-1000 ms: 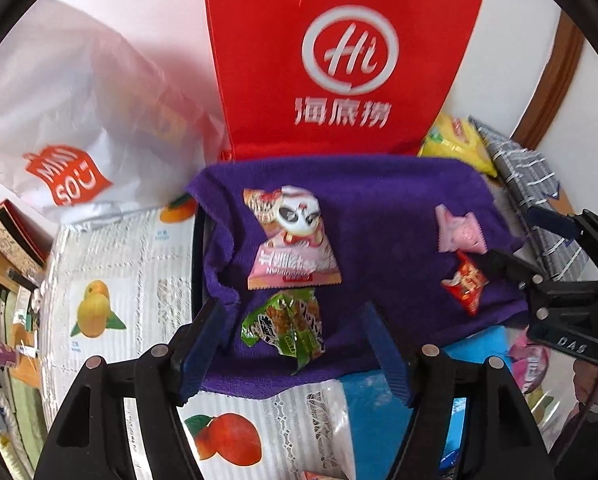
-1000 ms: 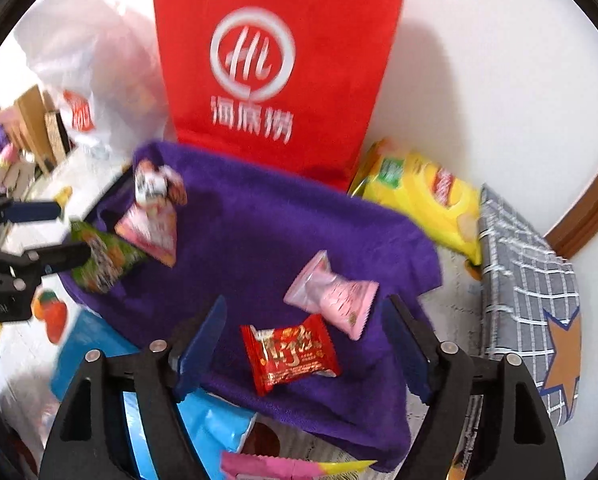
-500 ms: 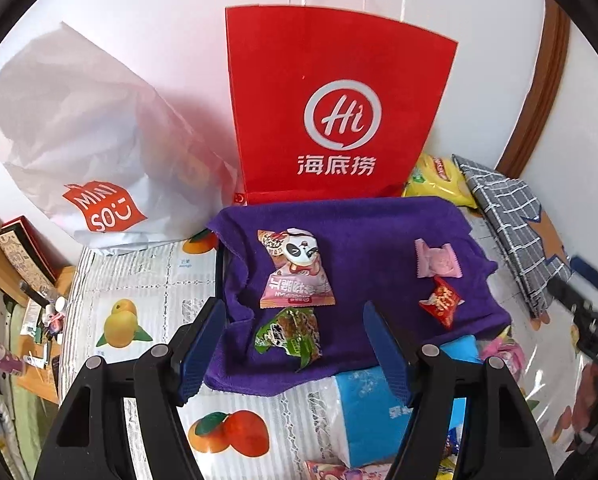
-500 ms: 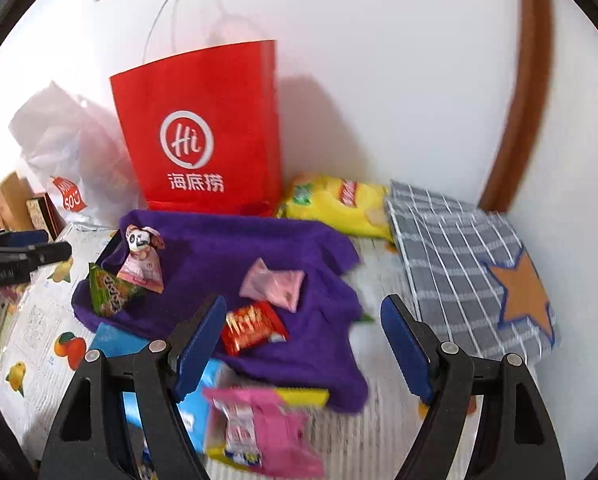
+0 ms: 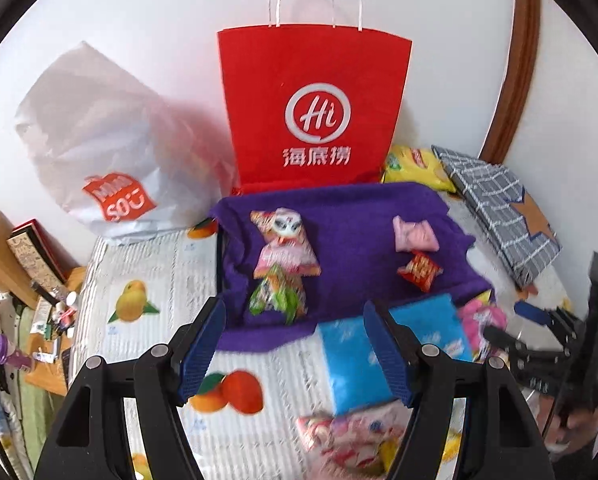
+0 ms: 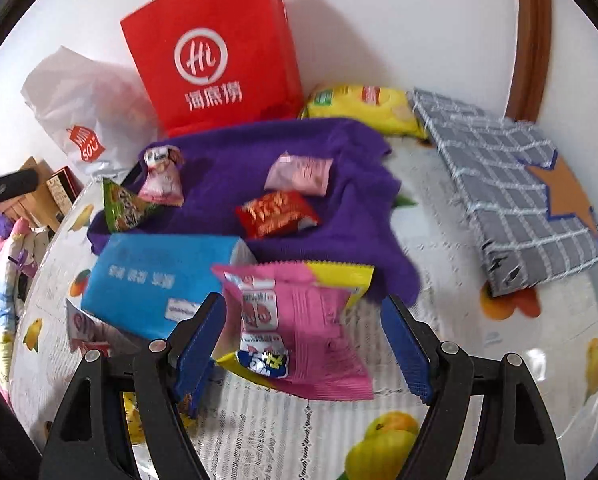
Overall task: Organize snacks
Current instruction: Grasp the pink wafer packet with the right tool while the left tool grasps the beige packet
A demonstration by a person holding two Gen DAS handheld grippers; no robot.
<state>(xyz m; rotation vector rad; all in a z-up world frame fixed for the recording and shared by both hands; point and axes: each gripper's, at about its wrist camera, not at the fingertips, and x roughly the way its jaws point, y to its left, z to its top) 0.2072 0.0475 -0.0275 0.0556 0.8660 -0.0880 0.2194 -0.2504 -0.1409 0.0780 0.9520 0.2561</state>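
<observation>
The right claw (image 6: 303,340) is staying wide open, holding nothing. A pink snack bag (image 6: 299,320) is lying between its fingers, on the fruit-print cloth (image 6: 479,320). The left claw (image 5: 295,344) is open too, hanging over a blue pack (image 5: 351,360). Past both claws, four small snacks are sitting on the purple towel (image 6: 227,160).

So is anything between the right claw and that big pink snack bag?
Nothing visible. The pink bag lies right before the open right claw, partly between its fingers, leaning on the blue box.
</observation>
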